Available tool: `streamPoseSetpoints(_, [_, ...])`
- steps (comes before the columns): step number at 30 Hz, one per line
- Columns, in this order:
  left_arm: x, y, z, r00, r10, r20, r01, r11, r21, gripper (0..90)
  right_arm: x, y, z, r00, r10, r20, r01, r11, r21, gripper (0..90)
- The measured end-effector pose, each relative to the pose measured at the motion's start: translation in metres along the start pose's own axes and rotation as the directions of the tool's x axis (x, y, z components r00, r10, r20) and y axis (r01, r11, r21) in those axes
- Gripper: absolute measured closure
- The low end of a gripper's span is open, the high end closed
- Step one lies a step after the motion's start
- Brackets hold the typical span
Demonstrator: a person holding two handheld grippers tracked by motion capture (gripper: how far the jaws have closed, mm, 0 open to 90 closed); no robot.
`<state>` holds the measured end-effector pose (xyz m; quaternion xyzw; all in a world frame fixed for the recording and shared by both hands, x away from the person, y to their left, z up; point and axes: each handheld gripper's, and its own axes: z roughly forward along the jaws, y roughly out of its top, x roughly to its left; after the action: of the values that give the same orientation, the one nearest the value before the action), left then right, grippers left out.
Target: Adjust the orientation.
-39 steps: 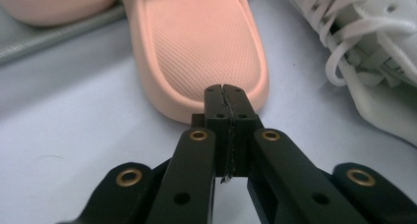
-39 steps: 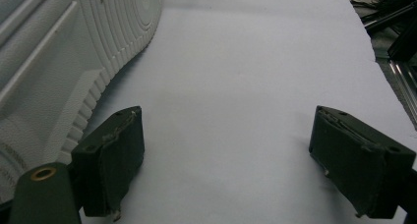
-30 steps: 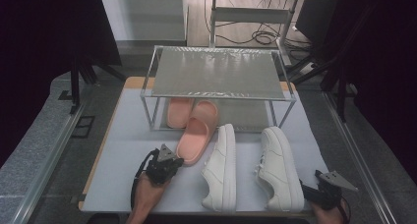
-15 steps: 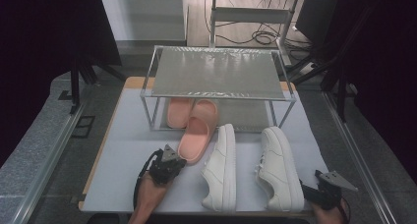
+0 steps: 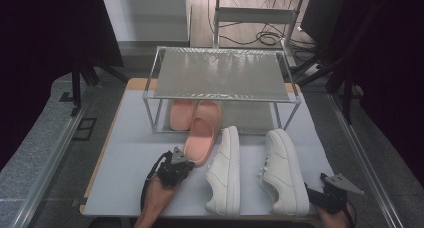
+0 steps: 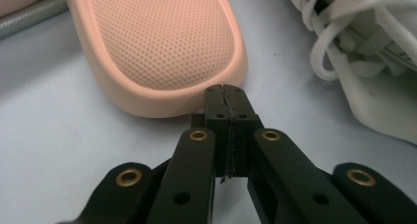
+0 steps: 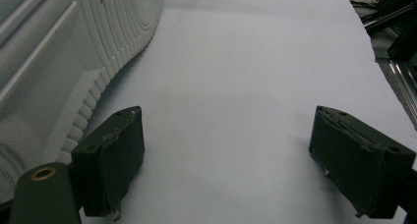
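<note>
Left tool [image 6: 227,94] pressing together empty against heel of pink slipper [image 5: 201,137], its toe lying hidden under wire rack [image 5: 220,75], right tool [image 7: 226,160] standing apart beside white sneaker [image 7: 54,62], pale tabletop [image 5: 130,153] sitting amid dark surroundings.

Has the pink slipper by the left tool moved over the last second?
No. The pink slipper lies as before, its toe under the rack and its heel beside the white sneaker. The shut left tool sits at its heel.
</note>
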<state>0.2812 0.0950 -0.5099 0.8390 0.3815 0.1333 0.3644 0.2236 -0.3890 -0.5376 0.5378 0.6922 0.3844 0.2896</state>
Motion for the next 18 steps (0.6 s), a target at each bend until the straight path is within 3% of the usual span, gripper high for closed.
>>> streamPoseSetpoints(9, [-0.001, 0.010, 0.008, 1.0000, -0.007, 0.005, 0.007, 0.9998, -0.020, 89.8, 0.000, 0.000, 0.000, 1.0000, -0.001, 0.000, 0.001, 1.000, 0.002, 13.2])
streamPoseSetpoints(18, [-0.004, 0.021, 0.005, 0.9999, 0.014, 0.006, -0.014, 0.9992, -0.038, 89.7, 0.000, 0.000, 0.000, 1.0000, 0.000, 0.000, 0.000, 1.000, 0.000, 13.2])
